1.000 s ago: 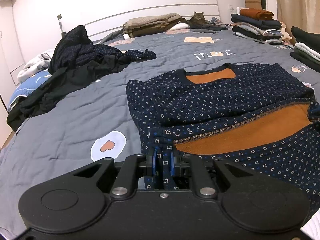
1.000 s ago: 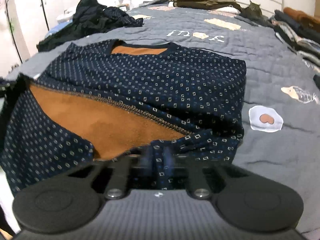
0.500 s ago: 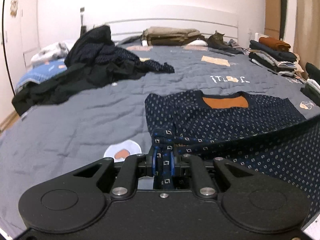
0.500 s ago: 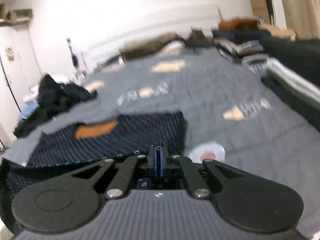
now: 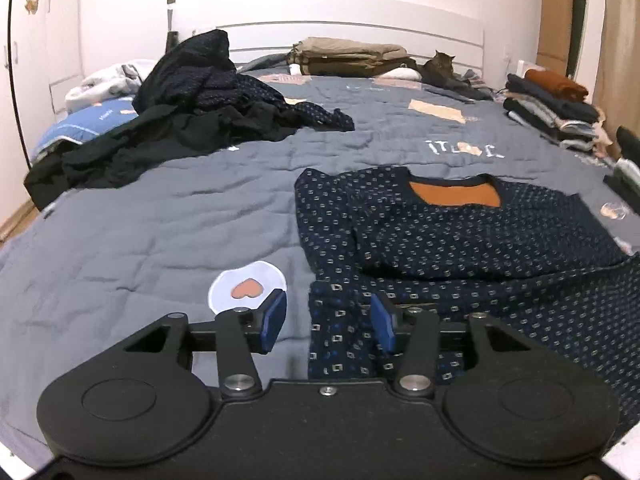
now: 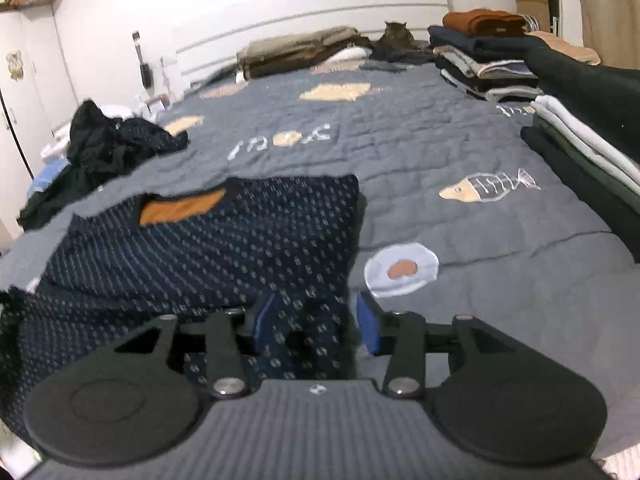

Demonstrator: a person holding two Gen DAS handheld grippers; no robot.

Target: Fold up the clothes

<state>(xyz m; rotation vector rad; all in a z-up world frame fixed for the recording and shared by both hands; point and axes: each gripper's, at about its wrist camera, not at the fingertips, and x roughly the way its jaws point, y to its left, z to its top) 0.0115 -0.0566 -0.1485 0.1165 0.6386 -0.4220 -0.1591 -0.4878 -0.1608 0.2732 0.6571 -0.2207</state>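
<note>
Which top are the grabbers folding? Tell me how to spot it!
Find the big grey bed quilt. Near its front edge, right by both sets of fingers, lies the navy top. Unlike the crumpled dark heap behind it, it lies flat, dotted with tiny squares and orange inside the collar.

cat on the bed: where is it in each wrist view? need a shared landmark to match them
Left wrist: cat top right of centre, against the headboard.
Right wrist: cat top centre-right, by the headboard.
Shared landmark: folded khaki pile, just left of the cat in both.
</note>
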